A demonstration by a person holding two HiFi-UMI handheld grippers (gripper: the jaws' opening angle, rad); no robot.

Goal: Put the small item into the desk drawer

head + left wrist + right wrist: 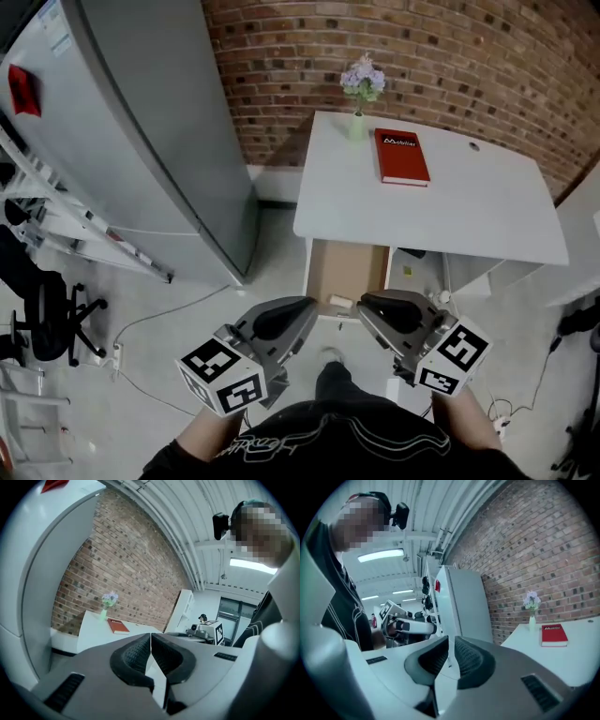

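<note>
The white desk [469,211] has its drawer [345,267] pulled open toward me. A small pale item [339,302] lies at the drawer's near end. My left gripper [307,307] and right gripper [364,302] are held side by side above the floor in front of the drawer, tips turned toward each other. In the left gripper view the left gripper [150,639] has its jaws together, with nothing between them. The right gripper [449,644] is shut too, its pads nearly touching and holding nothing.
A red book [401,157] and a vase of purple flowers [361,86] stand on the desk. A tall grey refrigerator [141,131] is at the left, a brick wall behind. A black office chair [47,319] and floor cables [159,323] lie at the left.
</note>
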